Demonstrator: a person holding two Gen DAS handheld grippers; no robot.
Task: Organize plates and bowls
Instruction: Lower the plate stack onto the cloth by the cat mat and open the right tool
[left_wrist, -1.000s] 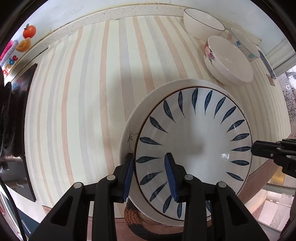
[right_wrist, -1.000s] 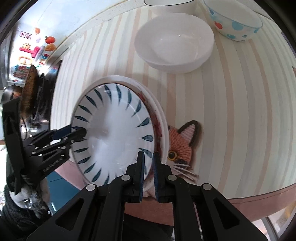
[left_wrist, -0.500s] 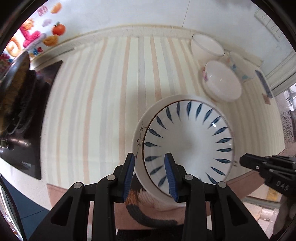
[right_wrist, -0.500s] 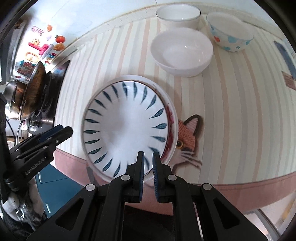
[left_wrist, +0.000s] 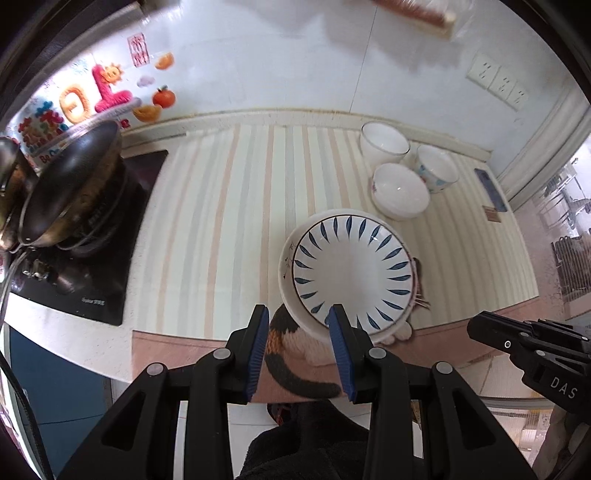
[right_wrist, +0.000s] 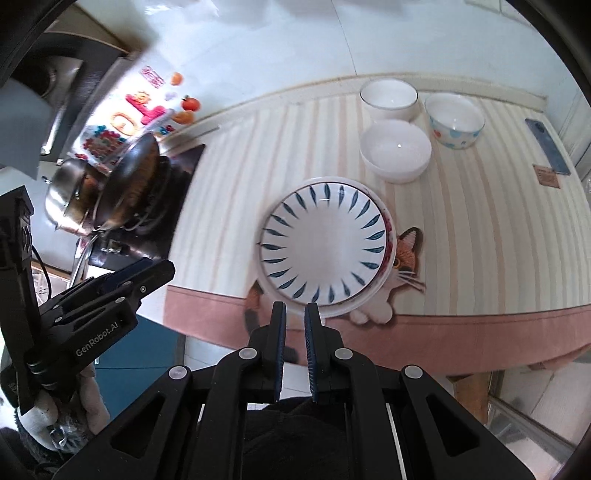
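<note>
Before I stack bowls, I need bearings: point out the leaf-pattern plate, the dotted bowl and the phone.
leaf-pattern plate (right_wrist: 325, 245), right wrist view, white centre.
dotted bowl (right_wrist: 455, 133), right wrist view, outer wall.
phone (right_wrist: 547, 151), right wrist view, screen middle.

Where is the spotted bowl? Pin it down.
The spotted bowl stands at the counter's far right in the right wrist view, beside the clear-rimmed bowl and behind the white bowl.

White tiled wall (left_wrist: 295, 62) behind, colourful fruit-and-letter stickers (left_wrist: 96, 96) at left. Black glass cooktop (left_wrist: 110, 266) beside pastel striped tablecloth (left_wrist: 229, 206). White socket panel (left_wrist: 496, 82) upper right.
</note>
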